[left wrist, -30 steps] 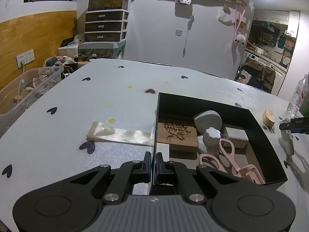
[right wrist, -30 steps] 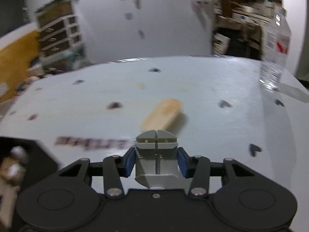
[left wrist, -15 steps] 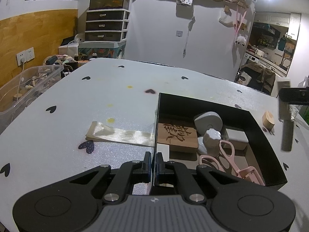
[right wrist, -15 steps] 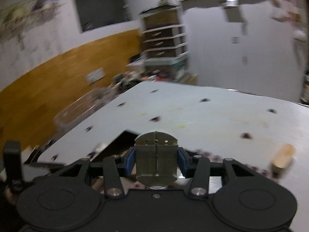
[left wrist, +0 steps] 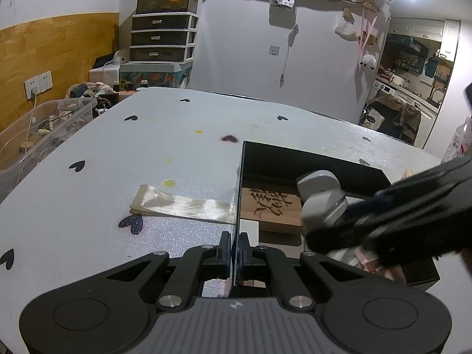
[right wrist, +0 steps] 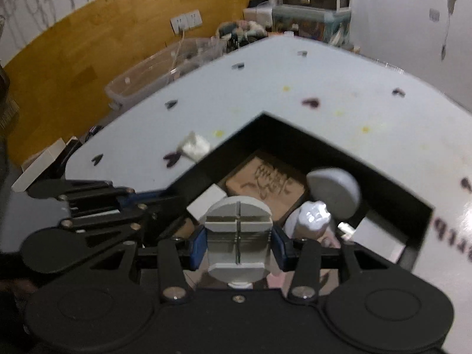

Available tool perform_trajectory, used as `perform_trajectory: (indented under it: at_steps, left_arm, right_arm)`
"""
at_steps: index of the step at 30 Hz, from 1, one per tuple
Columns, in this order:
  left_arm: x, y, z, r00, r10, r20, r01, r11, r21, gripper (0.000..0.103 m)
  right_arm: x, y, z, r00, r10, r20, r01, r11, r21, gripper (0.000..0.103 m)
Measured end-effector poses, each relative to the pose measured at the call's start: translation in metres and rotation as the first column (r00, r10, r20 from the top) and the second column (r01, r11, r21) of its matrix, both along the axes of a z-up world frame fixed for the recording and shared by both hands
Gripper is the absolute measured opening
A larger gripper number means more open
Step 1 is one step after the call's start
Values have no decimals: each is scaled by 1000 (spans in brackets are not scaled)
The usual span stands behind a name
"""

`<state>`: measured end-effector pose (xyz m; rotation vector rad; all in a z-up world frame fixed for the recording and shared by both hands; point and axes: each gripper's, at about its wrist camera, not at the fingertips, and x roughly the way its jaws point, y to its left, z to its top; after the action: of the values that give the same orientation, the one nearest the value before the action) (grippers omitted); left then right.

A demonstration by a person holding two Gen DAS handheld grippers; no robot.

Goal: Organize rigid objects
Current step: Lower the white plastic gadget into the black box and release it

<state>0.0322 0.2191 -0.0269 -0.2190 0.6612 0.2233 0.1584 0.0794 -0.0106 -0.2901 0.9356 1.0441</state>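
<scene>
Two grippers work at one black box that sits on a pale desk dotted with small dark hearts. The left gripper is closed tight on the near left wall of the box, the thin wall pinched between its blue-padded fingers. The right gripper hangs over the open box and clamps a grey slotted block, rounded at its far end, between its blue pads, which press on both sides; its jaws stand part-way open around that block. In the left wrist view the same gripper comes in from the right as a blurred dark shape with the grey block at its tip, above the inside of the box. Inside the box lie a carved wooden stamp block with raised characters, a grey half-round piece just beside it, a white lumpy figure, a small white cuboid at the near left, and something pink, mostly hidden under the gripper. Outside the box, a folded cream satin ribbon lies flat on the desk, touching the left wall. A clear storage bin stands past the desk's left edge.
</scene>
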Motion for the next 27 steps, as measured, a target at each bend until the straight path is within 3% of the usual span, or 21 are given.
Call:
perform_trajectory:
  at_steps: [3,14,19,22,23,27]
  left_arm:
    - [1,1,-1,1000,-3,2,3,1000,-6,4]
    - [2,0,-2,1000,-3,2,3,1000,-6,4]
    - [2,0,-2,1000,-4,1,4,1000,-5,4]
    - [2,0,-2,1000,-4,1,4,1000,-5,4]
    - [2,0,-2,1000,-4,1,4,1000,-5,4]
    - [2,0,-2,1000,-3,1,3,1000,-5,4]
  right_arm:
    - [8,0,-5,996,-27,-83,29,999,20,54]
    - [3,-7,-3,997,-54,-47,55,998,10,68]
    - [5,-17,3,996,-72,-61,74,996,42,78]
    - [5,-23,7,995,-75,-66,79,995,64,91]
    - [5,-25,8,995,-75,-68,80,994,74,100]
    - [3,-31,13,995,-76,-58,80,993,88,101]
